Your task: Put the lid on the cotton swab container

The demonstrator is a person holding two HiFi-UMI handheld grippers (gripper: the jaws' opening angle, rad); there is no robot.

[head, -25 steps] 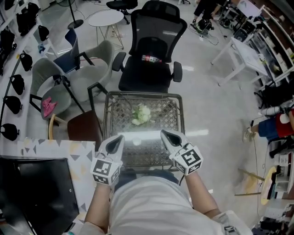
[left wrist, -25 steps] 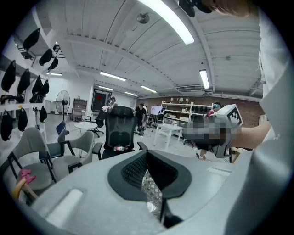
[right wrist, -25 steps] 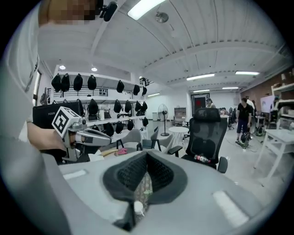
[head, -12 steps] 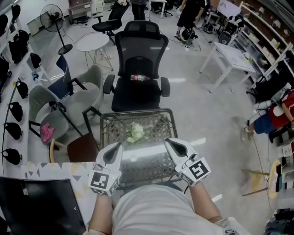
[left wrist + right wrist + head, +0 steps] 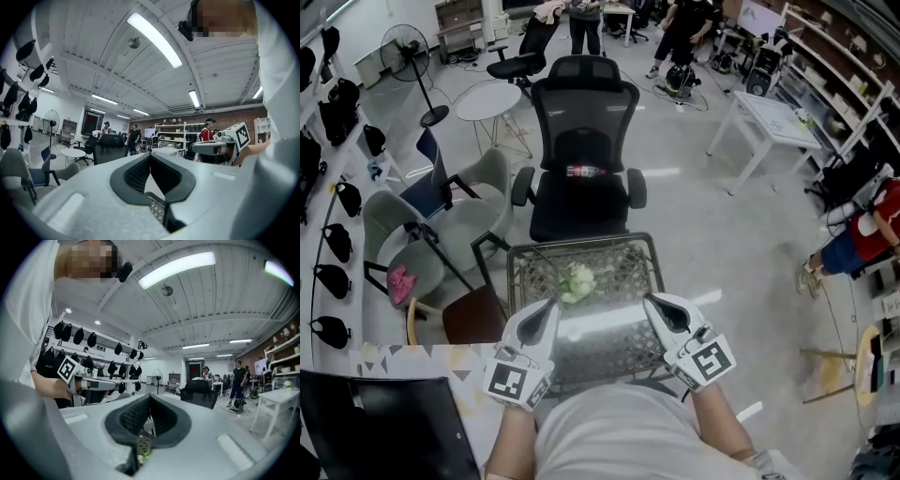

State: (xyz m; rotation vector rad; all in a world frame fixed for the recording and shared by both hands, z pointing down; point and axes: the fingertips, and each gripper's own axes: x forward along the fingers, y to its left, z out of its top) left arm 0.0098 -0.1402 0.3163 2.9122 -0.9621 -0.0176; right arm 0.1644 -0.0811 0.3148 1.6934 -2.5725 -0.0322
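Observation:
I cannot make out a cotton swab container or a lid in any view. A pale green-white bundle (image 5: 577, 281) lies on a wire-mesh table (image 5: 517, 281) straight ahead of me. My left gripper (image 5: 547, 310) hangs over the table's near left part, jaws together and empty. At the near right, my right gripper (image 5: 653, 304) is likewise shut on nothing. The left gripper view looks level across the room past its closed jaws, with the right gripper (image 5: 220, 147) beside it. Below the closed jaws in the right gripper view, a bit of the bundle (image 5: 142, 453) shows.
A black office chair (image 5: 581, 169) stands just beyond the mesh table. Grey chairs (image 5: 478, 197) and a brown stool (image 5: 473, 314) crowd the left. A patterned tabletop (image 5: 412, 366) with a black screen (image 5: 384, 427) is at my lower left. People stand far back.
The head view has tilted up, so the room has slid down the frame. Both grippers stay shut, in about the same place over the mesh table.

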